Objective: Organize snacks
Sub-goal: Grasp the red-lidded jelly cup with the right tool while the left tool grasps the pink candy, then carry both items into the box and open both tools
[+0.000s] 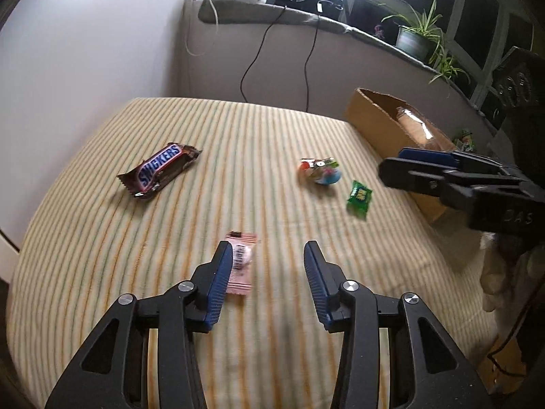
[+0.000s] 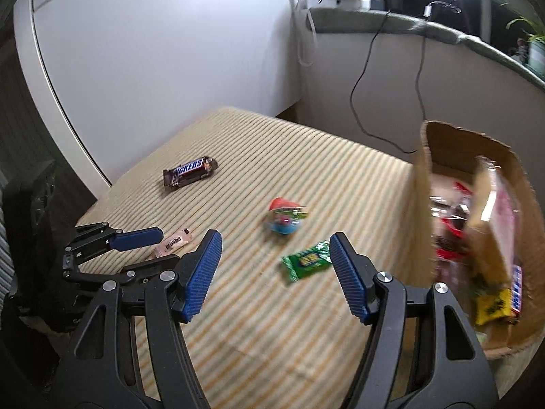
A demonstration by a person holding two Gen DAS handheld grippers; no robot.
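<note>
Snacks are lying loose: pink packet (image 1: 240, 266) at lower centre beside the left gripper (image 1: 265, 283), green packet (image 2: 306, 260) between the right gripper (image 2: 276, 272) fingers; both jaws released, lining up for the cardboard box (image 2: 422, 184).

My left hand-held gripper (image 1: 265, 255) covers one edge of the pink wrapper (image 1: 242, 266), its print too blurred to read. In my right view the cardboard box (image 2: 420, 204) runs off the frame, its packets (image 2: 494, 303) smeared together.
</note>
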